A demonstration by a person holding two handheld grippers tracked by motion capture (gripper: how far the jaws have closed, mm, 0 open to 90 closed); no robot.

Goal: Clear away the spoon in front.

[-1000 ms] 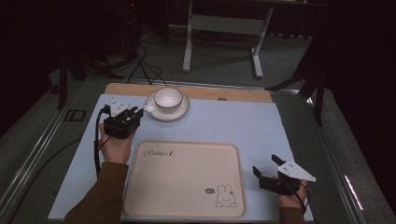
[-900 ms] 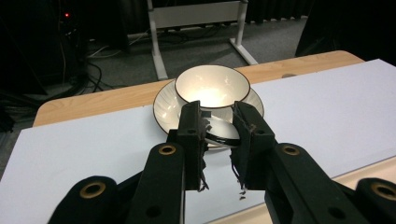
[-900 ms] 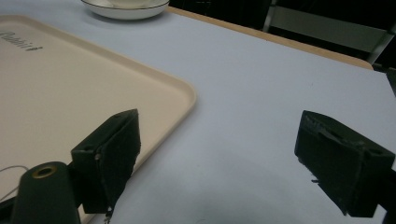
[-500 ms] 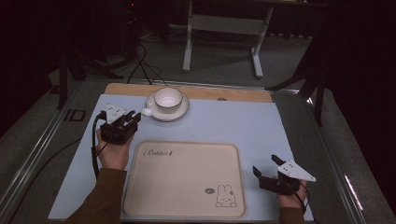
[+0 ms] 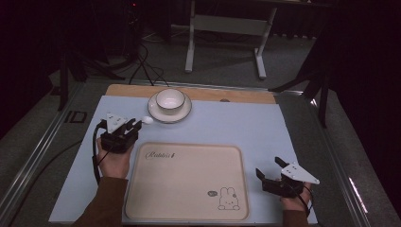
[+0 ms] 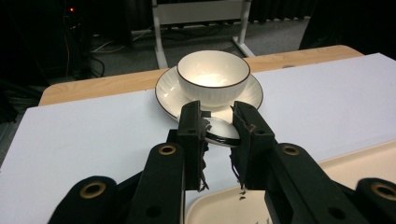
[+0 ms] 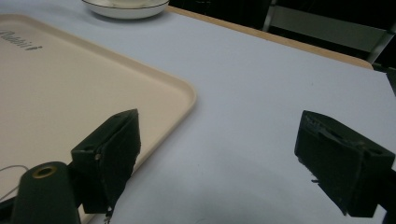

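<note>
Between left gripper (image 6: 219, 128) jaws | spoon (image 6: 221, 132) clamped | beside saucer (image 6: 171, 92)

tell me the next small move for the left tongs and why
Probably carry the spoon across and lower it over the tray. The left tongs are shut on the spoon, held just in front of the saucer with the bowl, and the tray lies bare right beside them.

Black grippers (image 5: 135, 125), brass screws; brown sleeve (image 5: 106, 205), seemingly.
</note>
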